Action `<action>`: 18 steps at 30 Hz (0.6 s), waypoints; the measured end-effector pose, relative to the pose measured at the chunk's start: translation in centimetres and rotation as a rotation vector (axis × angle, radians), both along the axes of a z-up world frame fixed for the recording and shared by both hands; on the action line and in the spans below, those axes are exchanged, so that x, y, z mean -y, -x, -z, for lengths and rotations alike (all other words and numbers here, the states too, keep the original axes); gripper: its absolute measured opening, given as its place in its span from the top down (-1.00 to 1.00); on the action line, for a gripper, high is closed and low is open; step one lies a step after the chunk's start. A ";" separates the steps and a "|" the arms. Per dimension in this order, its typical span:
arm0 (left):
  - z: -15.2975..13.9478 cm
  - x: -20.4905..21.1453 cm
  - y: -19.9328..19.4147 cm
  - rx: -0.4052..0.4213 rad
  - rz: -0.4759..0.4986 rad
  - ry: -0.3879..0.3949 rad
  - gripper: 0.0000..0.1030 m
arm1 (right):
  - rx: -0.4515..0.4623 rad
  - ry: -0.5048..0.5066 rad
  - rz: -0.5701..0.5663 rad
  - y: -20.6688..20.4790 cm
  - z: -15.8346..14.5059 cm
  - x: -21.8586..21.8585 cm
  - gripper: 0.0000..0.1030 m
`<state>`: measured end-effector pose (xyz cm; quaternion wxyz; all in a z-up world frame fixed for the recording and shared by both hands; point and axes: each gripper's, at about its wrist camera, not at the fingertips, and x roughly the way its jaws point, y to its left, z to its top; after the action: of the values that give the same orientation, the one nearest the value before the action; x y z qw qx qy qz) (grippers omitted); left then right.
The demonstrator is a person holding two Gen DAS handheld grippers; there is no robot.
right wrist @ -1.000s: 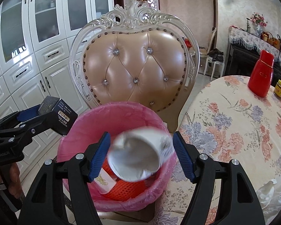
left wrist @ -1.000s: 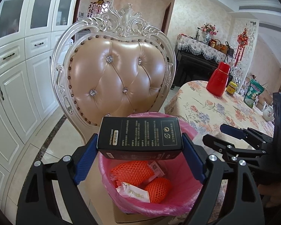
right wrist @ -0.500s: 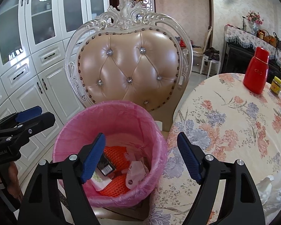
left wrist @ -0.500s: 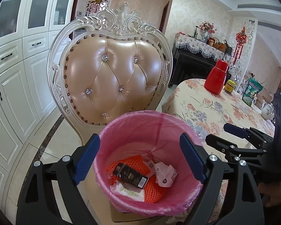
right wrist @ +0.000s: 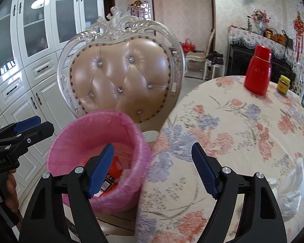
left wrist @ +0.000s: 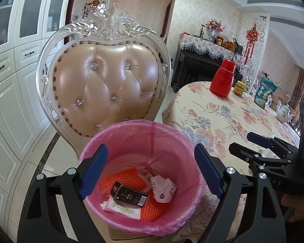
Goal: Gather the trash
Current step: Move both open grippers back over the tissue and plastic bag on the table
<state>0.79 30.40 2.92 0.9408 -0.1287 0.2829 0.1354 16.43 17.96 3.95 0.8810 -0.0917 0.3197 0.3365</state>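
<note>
Pink-lined bin [left wrist: 139,145] sits on the chair seat, just off the table [right wrist: 233,133] edge. Inside it: black box [left wrist: 129,196], orange netting [left wrist: 121,180], crumpled white wrappers [left wrist: 163,188]. Left gripper [left wrist: 150,173] over the bin, jaws spread, nothing between them. Right gripper [right wrist: 153,171] over the table edge, jaws spread and empty. White tissue [right wrist: 289,188] lies near the table's right edge

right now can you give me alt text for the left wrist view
Open, empty left tongs hover over a pink-lined trash bin holding a black box, orange netting and crumpled wrappers. Behind it stands a tufted chair; the right tongs are over a floral-clothed table.
</note>
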 end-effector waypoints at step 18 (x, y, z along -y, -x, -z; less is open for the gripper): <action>0.2 7.0 -4.6 -0.016 0.126 -0.004 -0.63 | 0.010 -0.001 0.172 -1.6 0.5 10.0 -0.45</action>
<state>5.35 23.39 2.69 0.9454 -0.1078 0.2976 0.0776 17.99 8.00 3.43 0.9083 -0.0649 0.3217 0.2592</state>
